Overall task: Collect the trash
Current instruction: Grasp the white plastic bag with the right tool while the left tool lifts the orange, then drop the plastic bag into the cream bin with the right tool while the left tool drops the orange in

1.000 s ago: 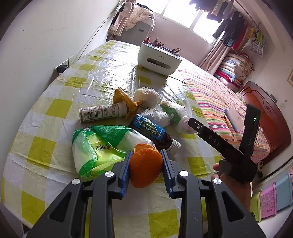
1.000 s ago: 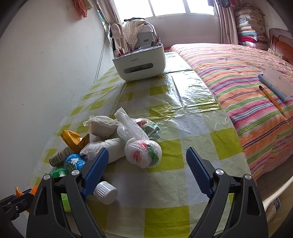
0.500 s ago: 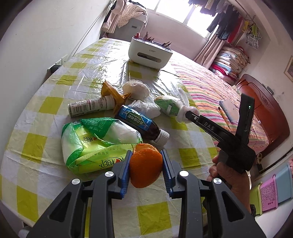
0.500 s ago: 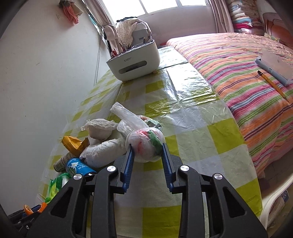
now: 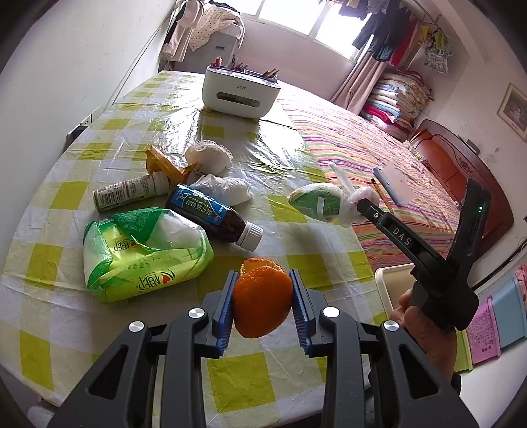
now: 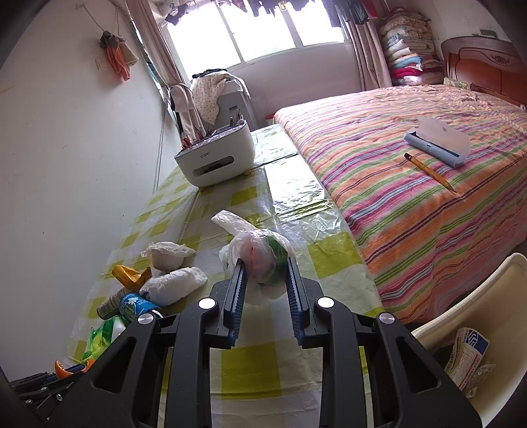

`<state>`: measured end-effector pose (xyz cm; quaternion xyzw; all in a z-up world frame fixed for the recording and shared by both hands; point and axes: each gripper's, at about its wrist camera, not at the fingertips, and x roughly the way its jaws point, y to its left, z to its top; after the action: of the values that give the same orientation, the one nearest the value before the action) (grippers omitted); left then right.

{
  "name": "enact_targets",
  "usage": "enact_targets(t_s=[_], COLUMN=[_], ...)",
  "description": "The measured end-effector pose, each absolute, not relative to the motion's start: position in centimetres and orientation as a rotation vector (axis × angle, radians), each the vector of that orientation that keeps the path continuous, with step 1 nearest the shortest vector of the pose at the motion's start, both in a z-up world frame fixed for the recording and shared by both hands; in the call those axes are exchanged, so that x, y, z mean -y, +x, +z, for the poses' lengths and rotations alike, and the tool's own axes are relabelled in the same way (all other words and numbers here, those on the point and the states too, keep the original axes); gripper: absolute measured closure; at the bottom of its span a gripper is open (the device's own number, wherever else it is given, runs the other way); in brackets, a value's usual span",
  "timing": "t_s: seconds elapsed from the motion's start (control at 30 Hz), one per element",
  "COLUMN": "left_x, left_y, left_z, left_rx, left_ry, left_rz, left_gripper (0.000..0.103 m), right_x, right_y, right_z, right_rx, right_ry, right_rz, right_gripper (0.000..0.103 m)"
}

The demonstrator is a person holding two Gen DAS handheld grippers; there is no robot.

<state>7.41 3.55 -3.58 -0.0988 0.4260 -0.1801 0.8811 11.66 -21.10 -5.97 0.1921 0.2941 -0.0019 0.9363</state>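
My left gripper (image 5: 262, 304) clamps an orange peel (image 5: 262, 301) above the checked table (image 5: 237, 368); my right gripper (image 6: 265, 278), jaws closing, pinches a knotted plastic bag of scraps (image 6: 262, 255) lifted clear of the cloth. A cream bin (image 6: 474, 296) sits at the table's edge. Further back lie a green wipes pack (image 5: 141, 253), a dark bottle (image 5: 214, 219), crumpled tissues (image 5: 227, 187) and a white organizer box (image 5: 240, 90)

Bright daylight pours from the blown-out window (image 6: 263, 29) at the upper centre of both views. It throws white glare across the clear plastic sheet over the yellow-checked tablecloth (image 5: 230, 131). Both pictures are sharp, with strong fisheye bending and dark vignetted corners.
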Motion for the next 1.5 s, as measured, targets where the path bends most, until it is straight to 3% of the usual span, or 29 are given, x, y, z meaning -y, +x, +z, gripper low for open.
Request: enact_targets(t_s=[0.73, 1.23, 1.27, 1.37, 1.5], left_x=[4.0, 7.2, 7.4, 8.4, 10.1], left_y=[5.5, 5.2, 5.2, 5.6, 6.8], left_z=[-3.0, -3.3, -3.3, -3.5, -4.2], left_rx=[-0.901, -0.911, -0.914, -0.921, -0.955], left_ry=[-0.102, -0.036, -0.031, -0.023, -0.04], left_rz=[-0.533, -0.573, -0.577, -0.603, -0.654], left_gripper=[0.071, 0.07, 0.07, 0.07, 0.07], right_x=[29.2, 31.4, 31.4, 31.8, 32.8], right_y=[-2.3, -4.5, -4.5, -4.7, -6.1], right_z=[-6.0, -6.4, -6.4, -6.5, -6.5], right_rx=[-0.355, -0.318, -0.316, -0.298, -0.223], right_ry=[0.576, 0.65, 0.651, 0.676, 0.728], right_rz=[-0.471, -0.585, -0.587, -0.59, -0.615], right_gripper=[0.08, 0.075, 0.073, 0.049, 0.048])
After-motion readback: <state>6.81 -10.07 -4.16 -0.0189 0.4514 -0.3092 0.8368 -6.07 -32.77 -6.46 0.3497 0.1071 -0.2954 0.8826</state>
